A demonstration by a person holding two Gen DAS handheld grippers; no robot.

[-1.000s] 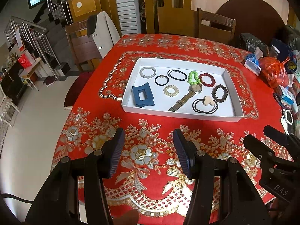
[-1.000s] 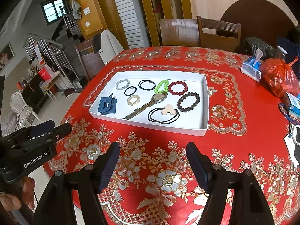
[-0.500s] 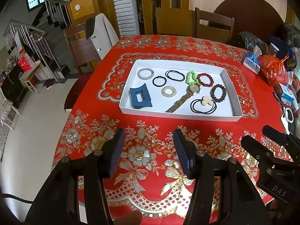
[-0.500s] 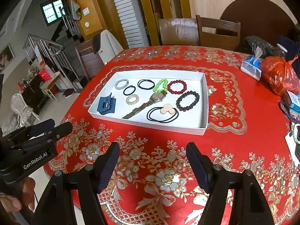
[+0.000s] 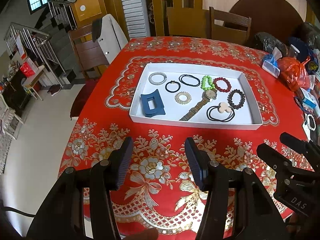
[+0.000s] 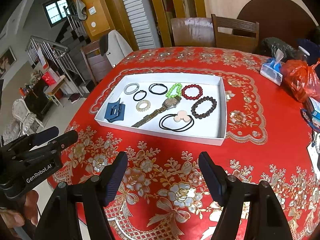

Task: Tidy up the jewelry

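A white tray (image 5: 254, 100) (image 6: 223, 108) sits mid-table on the red floral cloth. In it lie a blue hair claw (image 5: 152, 103) (image 6: 115, 111), a gold watch (image 5: 202, 103) (image 6: 160, 109), a green bead bracelet (image 5: 207, 82) (image 6: 174, 90), a red bead bracelet (image 5: 222, 84) (image 6: 192, 92), a dark bead bracelet (image 5: 237, 99) (image 6: 204, 107), black hair ties and pale rings. My left gripper (image 5: 159, 152) is open and empty, above the cloth short of the tray. My right gripper (image 6: 163, 169) is open and empty, also short of the tray.
An orange plastic bag (image 5: 294, 74) (image 6: 302, 80), a tissue pack (image 5: 271, 66) (image 6: 272, 74) and small clutter sit at the table's right edge. Wooden chairs (image 5: 230, 26) stand behind the table. The floor drops off at the left table edge.
Both grippers have drawn slightly back and shifted; the tray appears a little farther and more centred. Jaws stay open. Nothing in the tray moved.
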